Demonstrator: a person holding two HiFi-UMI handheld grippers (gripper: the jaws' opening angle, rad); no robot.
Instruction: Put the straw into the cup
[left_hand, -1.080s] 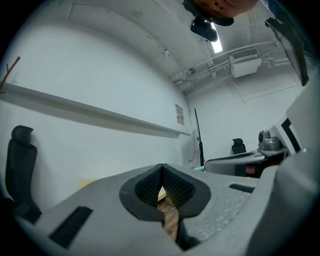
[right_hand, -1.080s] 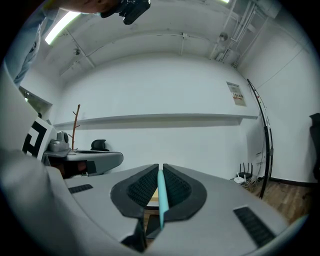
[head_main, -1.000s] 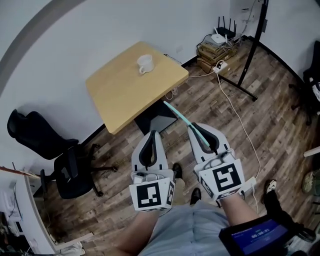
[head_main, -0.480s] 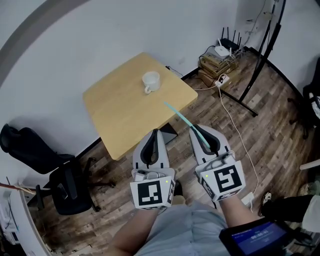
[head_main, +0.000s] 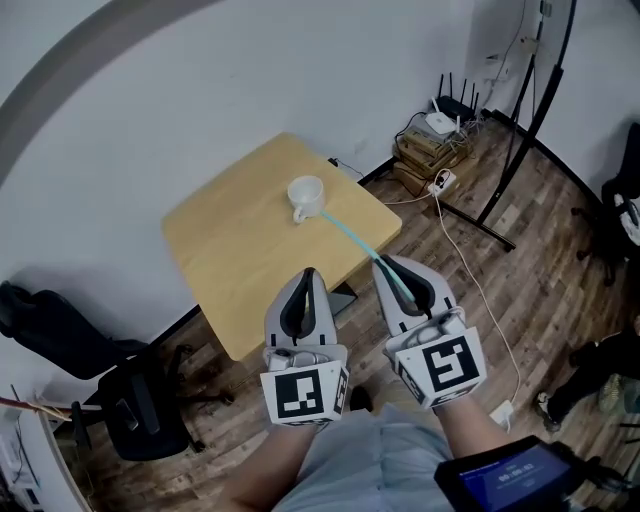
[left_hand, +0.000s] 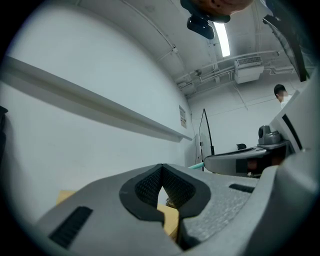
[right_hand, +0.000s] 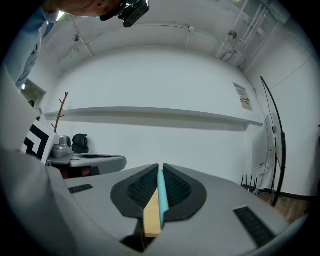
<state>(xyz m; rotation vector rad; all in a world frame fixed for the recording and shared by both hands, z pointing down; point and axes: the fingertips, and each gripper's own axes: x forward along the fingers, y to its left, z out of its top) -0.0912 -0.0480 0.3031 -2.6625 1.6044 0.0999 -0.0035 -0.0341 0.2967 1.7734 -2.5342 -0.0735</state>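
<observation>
A white cup (head_main: 305, 196) with a handle stands on the far part of a small wooden table (head_main: 235, 250). My right gripper (head_main: 400, 270) is shut on a light teal straw (head_main: 355, 243), which sticks out forward toward the cup; its far tip lies just right of the cup's handle in the head view. In the right gripper view the straw (right_hand: 160, 192) runs between the shut jaws. My left gripper (head_main: 306, 276) hovers over the table's near edge, jaws closed with nothing between them. Its own view shows the shut left gripper (left_hand: 161, 192) with table wood behind it.
A black office chair (head_main: 130, 405) stands at the lower left. Cardboard boxes, a router and a power strip (head_main: 432, 150) with trailing cables lie on the wood floor at the right, next to a black stand's legs (head_main: 495, 195). White wall runs behind the table.
Both grippers have come closer to the table over the last second. The straw tip, earlier short of the table's edge, now reaches over the tabletop beside the cup.
</observation>
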